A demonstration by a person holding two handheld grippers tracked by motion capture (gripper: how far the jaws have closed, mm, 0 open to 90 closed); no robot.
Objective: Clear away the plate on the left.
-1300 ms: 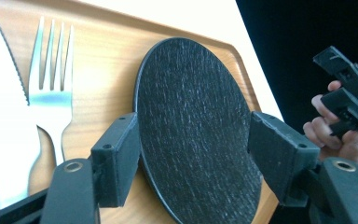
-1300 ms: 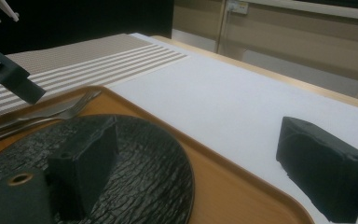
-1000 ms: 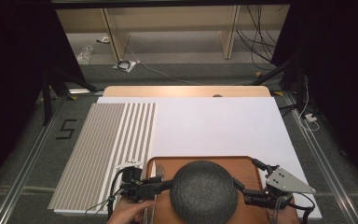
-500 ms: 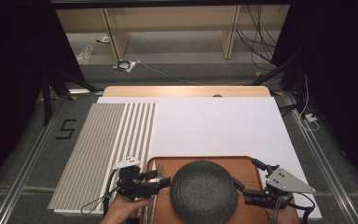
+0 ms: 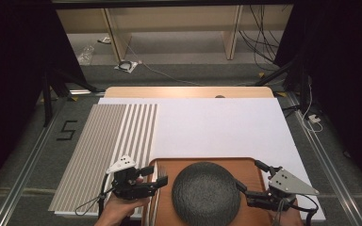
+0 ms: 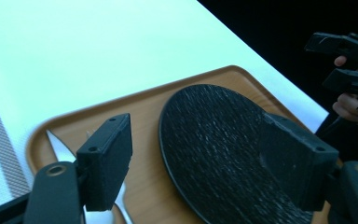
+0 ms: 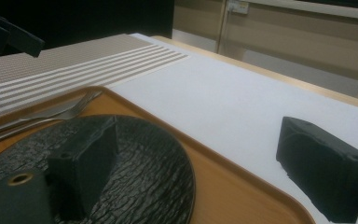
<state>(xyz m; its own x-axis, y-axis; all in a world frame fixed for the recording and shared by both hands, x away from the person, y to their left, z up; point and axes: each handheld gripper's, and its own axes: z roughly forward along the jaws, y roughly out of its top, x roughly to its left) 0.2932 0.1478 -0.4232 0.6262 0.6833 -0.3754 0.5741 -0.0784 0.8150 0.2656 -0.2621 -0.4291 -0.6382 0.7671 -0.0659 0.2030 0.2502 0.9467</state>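
A brown wooden tray [image 5: 245, 165] lies at the table's near edge. On it sits a dark round textured plate [image 5: 206, 193], with a silver fork [image 5: 160, 173] beside the plate's left rim. My left gripper [image 5: 154, 176] hovers over the tray's left end, pointing right. Its jaws stand open and have just been opening, with nothing gripped between them [image 6: 200, 163]. Below them I see the plate [image 6: 214, 140] and the cutlery [image 6: 58, 147]. At the tray's right end my right gripper [image 5: 252, 178] is open [image 7: 205, 168], with one jaw over the plate [image 7: 144, 158] and the other past the tray's rim [image 7: 223, 172].
A grey and white striped mat [image 5: 108, 141] covers the table's left part, and a white sheet [image 5: 217, 125] covers the rest beyond the tray. The table's wooden far edge [image 5: 188, 92] borders a floor with cables and shelf legs. The person's left hand [image 5: 118, 212] holds the left gripper.
My left gripper has drifted slightly away from me and to the left, and its jaws stand a little wider. The right gripper, the plate and the tray have kept still.
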